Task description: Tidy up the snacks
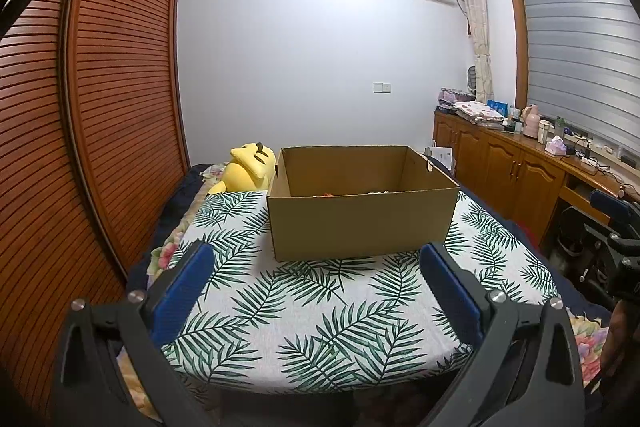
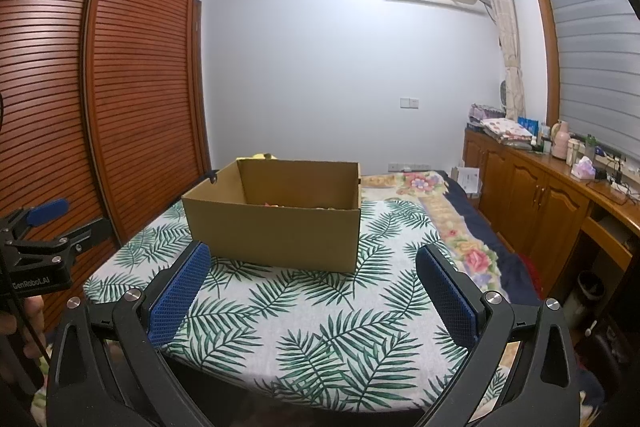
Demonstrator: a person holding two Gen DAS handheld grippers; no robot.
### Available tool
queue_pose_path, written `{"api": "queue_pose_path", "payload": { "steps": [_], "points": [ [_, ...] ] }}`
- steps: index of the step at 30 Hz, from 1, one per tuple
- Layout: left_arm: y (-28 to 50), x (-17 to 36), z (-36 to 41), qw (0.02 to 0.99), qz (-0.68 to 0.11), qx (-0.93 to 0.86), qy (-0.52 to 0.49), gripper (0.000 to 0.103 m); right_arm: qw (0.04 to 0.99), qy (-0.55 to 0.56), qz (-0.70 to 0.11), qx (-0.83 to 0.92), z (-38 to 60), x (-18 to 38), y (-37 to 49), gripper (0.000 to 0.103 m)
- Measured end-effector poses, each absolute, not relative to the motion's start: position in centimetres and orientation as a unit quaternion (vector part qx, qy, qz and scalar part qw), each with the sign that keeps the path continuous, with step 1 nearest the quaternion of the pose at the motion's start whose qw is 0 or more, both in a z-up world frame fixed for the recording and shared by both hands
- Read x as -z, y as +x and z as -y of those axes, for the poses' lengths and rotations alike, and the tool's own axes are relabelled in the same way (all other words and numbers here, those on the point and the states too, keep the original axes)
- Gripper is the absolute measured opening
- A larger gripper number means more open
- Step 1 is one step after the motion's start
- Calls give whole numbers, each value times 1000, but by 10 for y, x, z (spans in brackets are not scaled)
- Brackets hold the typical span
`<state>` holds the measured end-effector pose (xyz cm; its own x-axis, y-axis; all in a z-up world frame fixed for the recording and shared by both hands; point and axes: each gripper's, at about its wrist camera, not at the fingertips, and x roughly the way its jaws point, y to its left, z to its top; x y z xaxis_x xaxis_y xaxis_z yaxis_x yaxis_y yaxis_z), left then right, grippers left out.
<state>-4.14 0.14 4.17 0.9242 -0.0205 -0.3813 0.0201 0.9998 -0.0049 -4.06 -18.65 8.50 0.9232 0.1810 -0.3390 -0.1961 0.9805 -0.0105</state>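
An open brown cardboard box [image 1: 362, 223] stands on a table with a palm-leaf cloth [image 1: 320, 323]. Snack packets [image 1: 332, 194] show only as a sliver of orange and pale colour above its near wall. The box also shows in the right wrist view [image 2: 276, 233], with a bit of its contents [image 2: 276, 205]. My left gripper [image 1: 316, 255] is open and empty, just short of the box's near side. My right gripper [image 2: 312, 259] is open and empty at the same distance, facing the box's right corner. Each gripper appears at the edge of the other's view.
A yellow plush toy [image 1: 250, 167] lies behind the box on the left. A louvred wooden wardrobe [image 1: 100, 107] fills the left side. A bed with a floral blanket [image 2: 452, 223] lies to the right, and wooden cabinets [image 2: 532, 203] with clutter line the right wall.
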Motion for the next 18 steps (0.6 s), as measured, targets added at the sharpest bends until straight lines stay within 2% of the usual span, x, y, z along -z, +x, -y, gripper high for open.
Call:
{"api": "queue_pose_path", "payload": {
  "steps": [18],
  "points": [
    [-43, -42, -2, 981, -195, 9, 0, 103, 980, -21, -173, -97, 187, -81, -42, 103]
  ]
}}
